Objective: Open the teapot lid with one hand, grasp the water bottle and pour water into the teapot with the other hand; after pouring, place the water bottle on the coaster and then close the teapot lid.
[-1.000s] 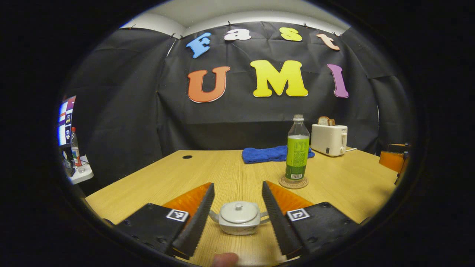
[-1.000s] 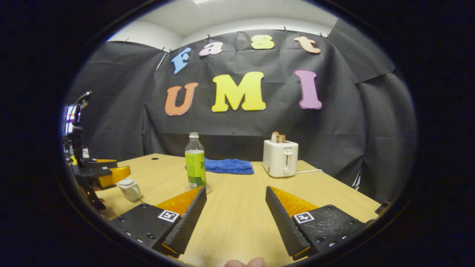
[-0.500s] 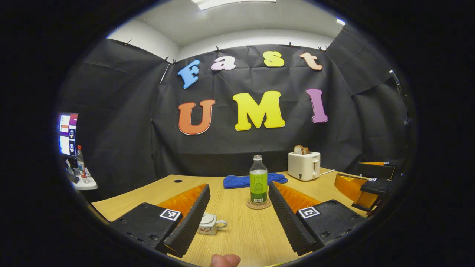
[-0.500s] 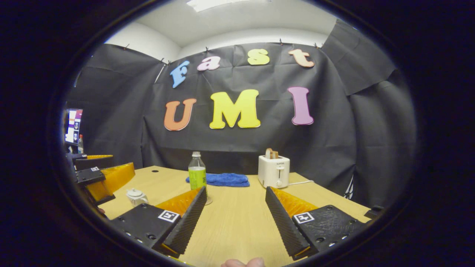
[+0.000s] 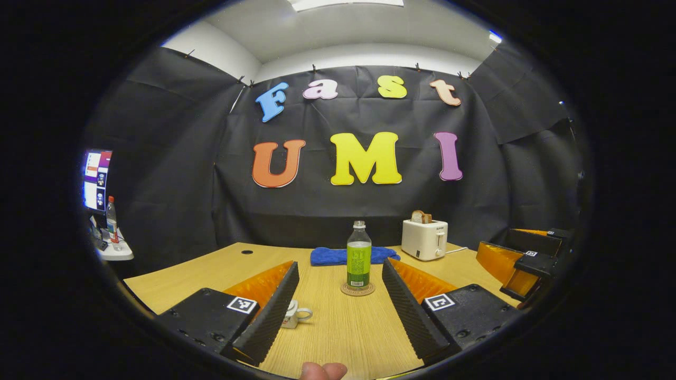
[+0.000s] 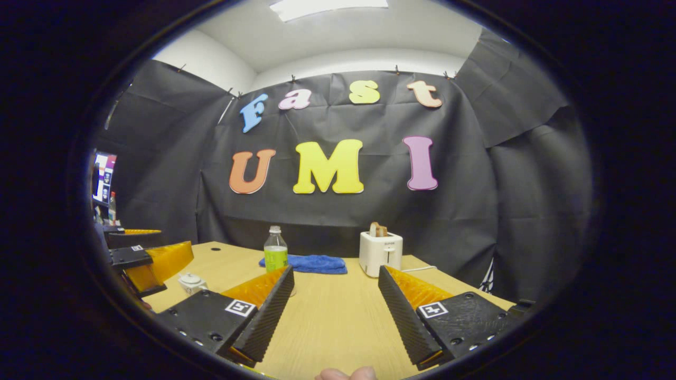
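A wooden table [image 5: 327, 338] stretches ahead of both grippers, which have drawn back and up from it within the past second. The left gripper [image 5: 338, 309], a second ago spread around the teapot with the lid on, now hangs clear with its jaws wide and nothing between them; the right gripper [image 6: 334, 311] is likewise wide and empty, holding much the same pose as before. Beyond the right gripper's far finger stands a toaster [image 6: 380, 254], with a blue cloth [image 6: 311, 263] to its left. The water bottle [image 5: 358, 256] stands upright on its coaster [image 5: 357, 289], straight ahead between the left gripper's fingers and well beyond their tips. The teapot [image 5: 293, 313], lid seated, now sits low beside the left gripper's left finger, partly hidden by it; from the right gripper it lies off to the left [image 6: 191, 283], near the other gripper. With bottle parked, lid closed and both grippers withdrawn, the task looks finished.
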`<move>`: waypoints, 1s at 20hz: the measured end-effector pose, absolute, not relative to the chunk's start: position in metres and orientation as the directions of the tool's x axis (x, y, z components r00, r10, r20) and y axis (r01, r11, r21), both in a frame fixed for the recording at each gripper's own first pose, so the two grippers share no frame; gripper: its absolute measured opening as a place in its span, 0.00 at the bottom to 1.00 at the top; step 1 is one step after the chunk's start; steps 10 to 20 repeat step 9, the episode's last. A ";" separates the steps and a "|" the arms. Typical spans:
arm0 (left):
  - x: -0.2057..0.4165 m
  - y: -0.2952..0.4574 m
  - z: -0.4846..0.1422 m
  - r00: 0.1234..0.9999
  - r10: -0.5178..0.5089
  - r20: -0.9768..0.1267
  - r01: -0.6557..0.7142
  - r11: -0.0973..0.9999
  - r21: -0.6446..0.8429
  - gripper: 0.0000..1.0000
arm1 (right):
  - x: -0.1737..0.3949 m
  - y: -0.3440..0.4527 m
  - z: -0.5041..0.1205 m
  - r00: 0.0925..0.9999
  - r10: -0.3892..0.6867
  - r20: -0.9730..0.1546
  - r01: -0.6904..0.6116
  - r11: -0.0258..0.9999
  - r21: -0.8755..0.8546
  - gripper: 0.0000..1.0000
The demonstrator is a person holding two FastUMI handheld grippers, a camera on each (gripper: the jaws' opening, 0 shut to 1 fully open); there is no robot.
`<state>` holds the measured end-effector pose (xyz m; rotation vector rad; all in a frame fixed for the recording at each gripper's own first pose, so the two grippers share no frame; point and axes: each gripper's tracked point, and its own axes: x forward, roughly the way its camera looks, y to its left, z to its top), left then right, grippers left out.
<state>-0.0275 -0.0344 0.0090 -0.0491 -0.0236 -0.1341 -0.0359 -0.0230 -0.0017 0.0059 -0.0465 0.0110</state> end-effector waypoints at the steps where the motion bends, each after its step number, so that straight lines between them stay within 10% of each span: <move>1: -0.028 -0.033 0.008 0.991 -0.132 0.025 0.133 0.990 -0.048 0.99 | -0.036 -0.021 -0.002 0.999 0.012 0.046 -0.013 1.000 0.008 0.96; 20: -0.029 -0.033 0.007 0.991 -0.135 0.014 0.136 0.990 -0.049 0.99 | -0.035 -0.015 -0.006 0.999 0.019 0.031 -0.020 1.000 0.006 0.96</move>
